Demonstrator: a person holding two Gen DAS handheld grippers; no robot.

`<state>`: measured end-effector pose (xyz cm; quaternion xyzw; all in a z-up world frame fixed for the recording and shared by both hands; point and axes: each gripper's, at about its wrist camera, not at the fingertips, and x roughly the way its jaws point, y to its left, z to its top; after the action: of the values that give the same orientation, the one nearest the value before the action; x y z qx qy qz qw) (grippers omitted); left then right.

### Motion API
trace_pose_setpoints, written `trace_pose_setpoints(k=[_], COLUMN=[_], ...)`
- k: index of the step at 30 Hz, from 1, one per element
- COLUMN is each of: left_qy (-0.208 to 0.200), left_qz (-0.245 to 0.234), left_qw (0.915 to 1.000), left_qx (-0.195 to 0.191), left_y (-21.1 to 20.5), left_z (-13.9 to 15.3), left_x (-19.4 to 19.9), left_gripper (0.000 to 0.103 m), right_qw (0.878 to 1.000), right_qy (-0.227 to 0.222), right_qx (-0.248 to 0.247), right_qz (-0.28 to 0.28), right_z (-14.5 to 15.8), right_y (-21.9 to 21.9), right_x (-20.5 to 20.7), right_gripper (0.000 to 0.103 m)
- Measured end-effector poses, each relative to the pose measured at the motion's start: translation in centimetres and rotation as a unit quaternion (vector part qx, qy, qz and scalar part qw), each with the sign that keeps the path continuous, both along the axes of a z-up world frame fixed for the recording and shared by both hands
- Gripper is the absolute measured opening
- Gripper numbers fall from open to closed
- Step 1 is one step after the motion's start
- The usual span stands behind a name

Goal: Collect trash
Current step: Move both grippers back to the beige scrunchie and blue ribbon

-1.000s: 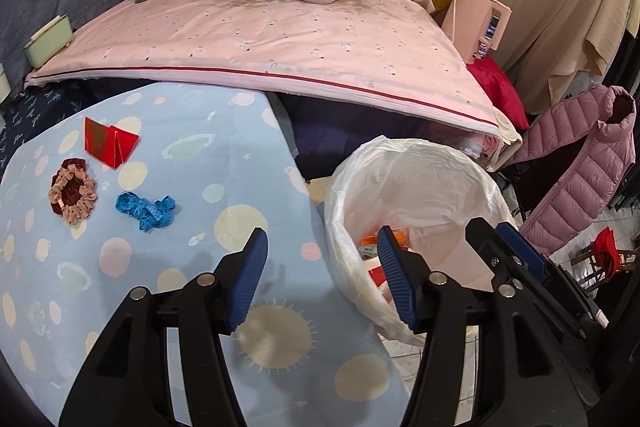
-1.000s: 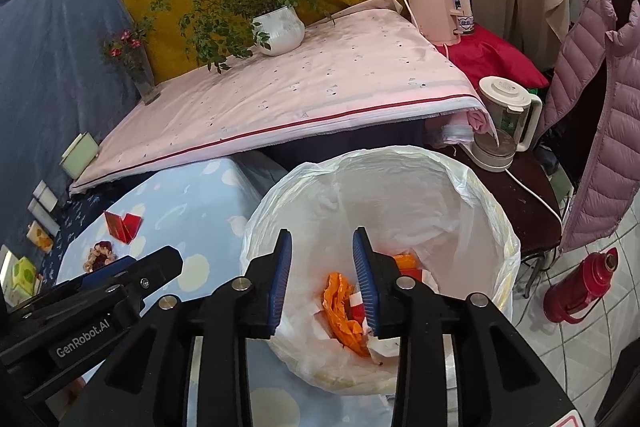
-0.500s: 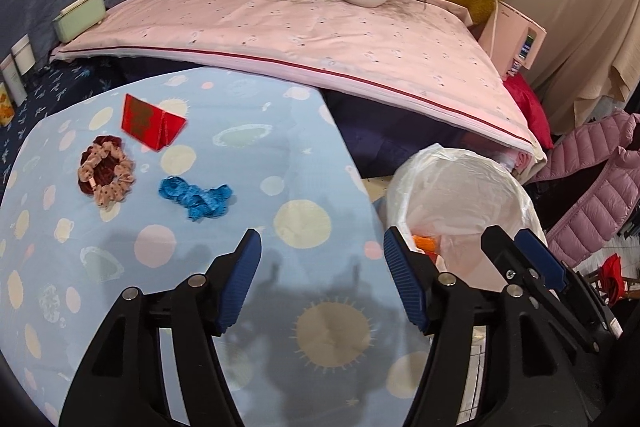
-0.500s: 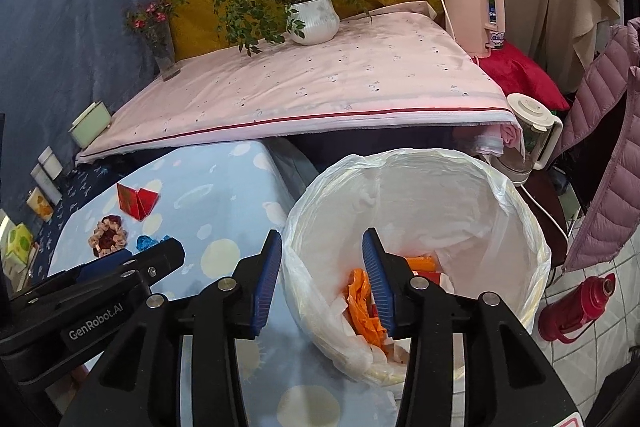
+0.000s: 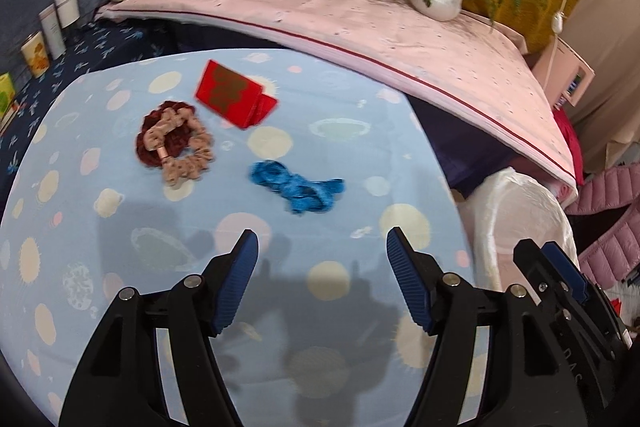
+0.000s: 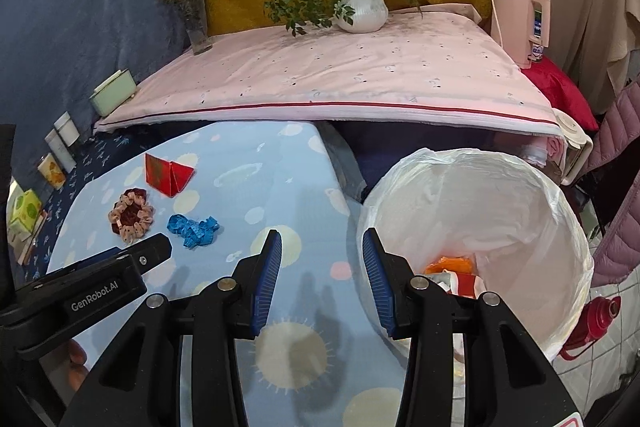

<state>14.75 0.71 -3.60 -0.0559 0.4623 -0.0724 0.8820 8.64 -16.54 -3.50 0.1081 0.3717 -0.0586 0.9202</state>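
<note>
Left gripper (image 5: 322,251) hangs over the blue-clothed bench (image 5: 120,267), jaws wide and just been opening, nothing between them. Crumpled blue trash (image 5: 294,185) lies at about 12 o'clock from it, red folded paper (image 5: 232,93) and a scrunchie (image 5: 174,143) out at 11. Right gripper (image 6: 322,259) is part open, empty, over the bench edge; the lined bin (image 6: 520,187) at its 2 o'clock holds orange scraps, I think wrappers.
</note>
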Motion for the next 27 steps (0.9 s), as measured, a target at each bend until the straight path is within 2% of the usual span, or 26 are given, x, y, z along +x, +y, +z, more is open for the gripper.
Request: trace_pose_setpoints(k=[3,8,14,21,24,27], left_qy=[0.004,0.014,0.03,0.041,0.047,0.055], left_qz=[0.022,0.058,0.095,0.117,0.123,0.125], left_qw=[0.9997,0.9982,0.9948,0.9919,0.9908,0.9898], left_qx=[-0.002,-0.009,-0.019,-0.028,-0.032,-0.039], left_y=[2.0,5.5,9.2,11.6,12.3,12.7], left_z=[-0.4,-1.3,-2.7,-3.9,-4.6,-5.4], left_x=[0.3,1.2,2.8,5.5,6.7,7.8], left_gripper=[0.068,0.069,0.069,0.069,0.069,0.064], right_qw=[1.0,0.999,0.997,0.994,0.993,0.992], right_qy=[0.004,0.012,0.027,0.047,0.053,0.058], right_qx=[-0.003,-0.009,-0.014,-0.018,-0.013,-0.016], right_qz=[0.015,0.038,0.067,0.097,0.104,0.107], right_z=[-0.3,-0.9,-2.1,-4.0,-4.8,-5.4], right_y=[1.6,4.0,7.0,9.9,10.7,11.4], right_x=[0.7,1.9,3.8,6.9,8.5,9.8], right_gripper=[0.042,0.047,0.047,0.048,0.052,0.054])
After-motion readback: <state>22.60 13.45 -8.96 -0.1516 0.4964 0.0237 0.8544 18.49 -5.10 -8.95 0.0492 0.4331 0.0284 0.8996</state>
